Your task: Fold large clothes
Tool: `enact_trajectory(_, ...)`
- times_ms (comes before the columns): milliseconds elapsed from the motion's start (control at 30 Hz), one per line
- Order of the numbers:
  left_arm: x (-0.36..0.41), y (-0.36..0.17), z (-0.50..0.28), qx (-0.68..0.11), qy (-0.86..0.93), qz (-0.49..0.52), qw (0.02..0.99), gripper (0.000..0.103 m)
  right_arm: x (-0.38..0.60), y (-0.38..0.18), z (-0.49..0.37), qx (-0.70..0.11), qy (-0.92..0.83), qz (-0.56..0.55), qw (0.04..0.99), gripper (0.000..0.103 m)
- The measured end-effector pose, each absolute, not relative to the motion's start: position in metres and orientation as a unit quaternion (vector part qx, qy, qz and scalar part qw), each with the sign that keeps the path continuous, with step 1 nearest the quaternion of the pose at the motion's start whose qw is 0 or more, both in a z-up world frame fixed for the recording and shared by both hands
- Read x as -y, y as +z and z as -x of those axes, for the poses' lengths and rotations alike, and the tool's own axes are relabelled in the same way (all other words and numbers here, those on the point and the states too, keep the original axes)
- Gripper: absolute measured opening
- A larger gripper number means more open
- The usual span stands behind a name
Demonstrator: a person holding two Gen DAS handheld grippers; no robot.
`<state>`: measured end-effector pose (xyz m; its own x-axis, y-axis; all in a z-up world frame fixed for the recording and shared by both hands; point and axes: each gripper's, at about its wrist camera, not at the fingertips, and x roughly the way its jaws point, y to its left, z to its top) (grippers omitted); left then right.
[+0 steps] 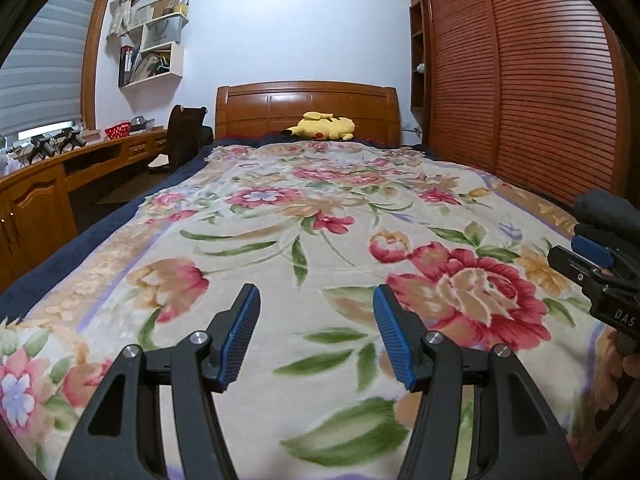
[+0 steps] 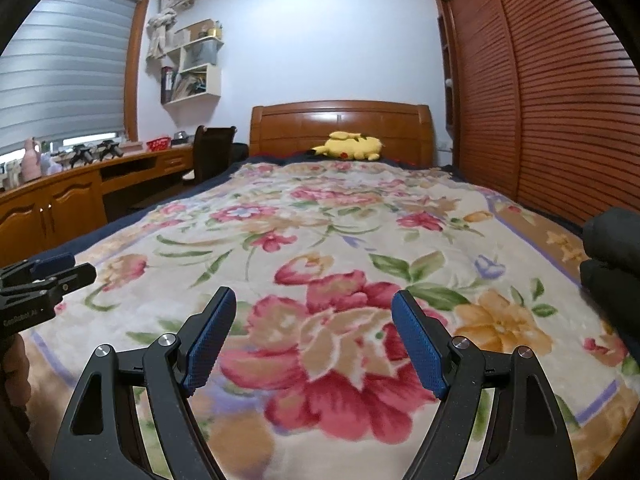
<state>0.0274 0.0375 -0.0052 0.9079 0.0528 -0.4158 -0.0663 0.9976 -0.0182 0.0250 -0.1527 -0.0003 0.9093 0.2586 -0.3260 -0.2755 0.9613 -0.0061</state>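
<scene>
A floral blanket (image 1: 304, 216) (image 2: 344, 216) covers the bed. My left gripper (image 1: 316, 296) hovers low over its near end, open, with only blanket between its blue pads. My right gripper (image 2: 315, 296) hangs beside it over a big red flower, open wider and holding nothing. Each gripper shows at the edge of the other's view: the right gripper (image 1: 576, 256) at the right edge, the left gripper (image 2: 76, 268) at the left edge. A dark rolled bundle (image 2: 612, 248) (image 1: 604, 208), apparently cloth, lies at the bed's right edge, partly cut off by the frame.
A yellow plush toy (image 1: 326, 126) lies by the wooden headboard (image 1: 308, 108). A slatted wardrobe (image 1: 520, 92) runs along the right of the bed. A wooden desk (image 1: 48, 184) with a chair (image 1: 184, 136) stands on the left, wall shelves (image 1: 156, 48) above.
</scene>
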Motion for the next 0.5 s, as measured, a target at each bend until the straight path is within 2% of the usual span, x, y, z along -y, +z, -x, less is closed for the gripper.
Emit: enact_trajectory(500,-0.0354,-0.0072,-0.027,-0.214,0.028,0.013,0.976,0.058,0.1497,-0.0006,-0.0256,-0.162,0.138,0.024,0.977,0.082)
